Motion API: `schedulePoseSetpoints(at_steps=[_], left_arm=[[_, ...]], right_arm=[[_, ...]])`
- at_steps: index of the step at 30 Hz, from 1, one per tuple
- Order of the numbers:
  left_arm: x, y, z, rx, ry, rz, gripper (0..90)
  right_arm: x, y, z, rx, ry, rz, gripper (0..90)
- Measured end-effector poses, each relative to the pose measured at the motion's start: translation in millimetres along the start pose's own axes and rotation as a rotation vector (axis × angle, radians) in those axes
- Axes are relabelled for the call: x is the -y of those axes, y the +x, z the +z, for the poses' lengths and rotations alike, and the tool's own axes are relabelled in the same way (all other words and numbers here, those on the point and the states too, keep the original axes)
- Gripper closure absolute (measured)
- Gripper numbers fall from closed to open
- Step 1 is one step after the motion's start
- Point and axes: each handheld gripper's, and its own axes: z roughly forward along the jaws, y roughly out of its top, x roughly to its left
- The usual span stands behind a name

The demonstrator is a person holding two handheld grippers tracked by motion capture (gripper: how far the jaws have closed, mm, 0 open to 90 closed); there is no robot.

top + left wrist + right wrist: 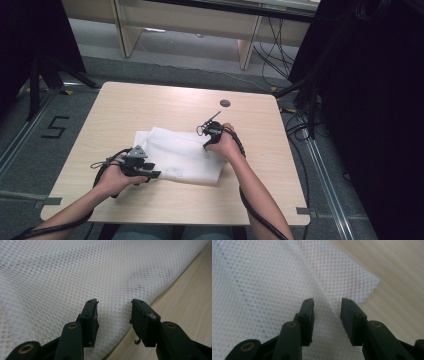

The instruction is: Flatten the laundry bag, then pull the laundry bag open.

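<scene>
I am working over a pale wood-grain table (150, 105) with rounded corners and a small dark round cap (225, 103) set into it near the far edge. The table stands on a grey floor (190, 60); a number five (55, 127) is taped on the floor to the left, black curtains hang at both sides, light wooden furniture stands beyond, and cables (277, 47) trail across the floor at the far right.

The one thing on the table is a white mesh bag (180, 155), lying flat and a little rumpled near the middle, closer to my side. From the left gripper view I can see a faint dark shape (147, 277) through the mesh, but I cannot tell what it is.

My left gripper (152, 175) sits at the bag's near left edge. In its own view the jaws stand spread, with the bag's edge and a strip of bare table between them, and the pads do not press on the mesh.

My right gripper (207, 145) is over the bag's far right part. Its jaws are also apart, with a raised fold of mesh (327, 307) between them, not pinched. A loose corner of the bag (362, 282) lies just beyond on the bare wood.
</scene>
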Motion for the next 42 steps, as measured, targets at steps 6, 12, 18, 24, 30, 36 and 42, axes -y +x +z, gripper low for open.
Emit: schedulePoseSetpoints(at_steps=[6,12,18,24,30,36,42], left_arm=[[0.9,-0.2,0.4,-0.003,-0.01,-0.006,55.9],[2.4,-0.5,-0.7,0.0,-0.013,-0.005,55.8],[2.1,-0.7,-0.2,0.0,-0.01,-0.001,55.8],[-0.5,-0.6,2.4,-0.001,-0.006,-0.002,55.8],[1.1,-0.8,1.6,-0.003,-0.015,-0.003,55.9],[-6.5,-11.6,-7.9,0.038,-0.112,-0.035,67.7],[-13.7,-31.6,1.3,0.081,-0.044,0.05,76.1]], right_arm=[[0.4,3.6,0.3,0.027,-0.004,0.021,77.2],[-5.6,13.1,1.1,0.047,0.041,-0.008,87.2],[-6.1,13.7,0.0,0.035,0.046,-0.013,89.8],[-6.2,7.1,-18.2,0.005,-0.039,0.007,90.0],[-11.6,16.1,-47.4,0.005,-0.11,-0.012,90.0],[-13.1,29.8,-70.8,-0.005,-0.159,-0.011,90.0],[-9.7,36.1,-89.5,-0.013,-0.238,-0.049,90.0]])
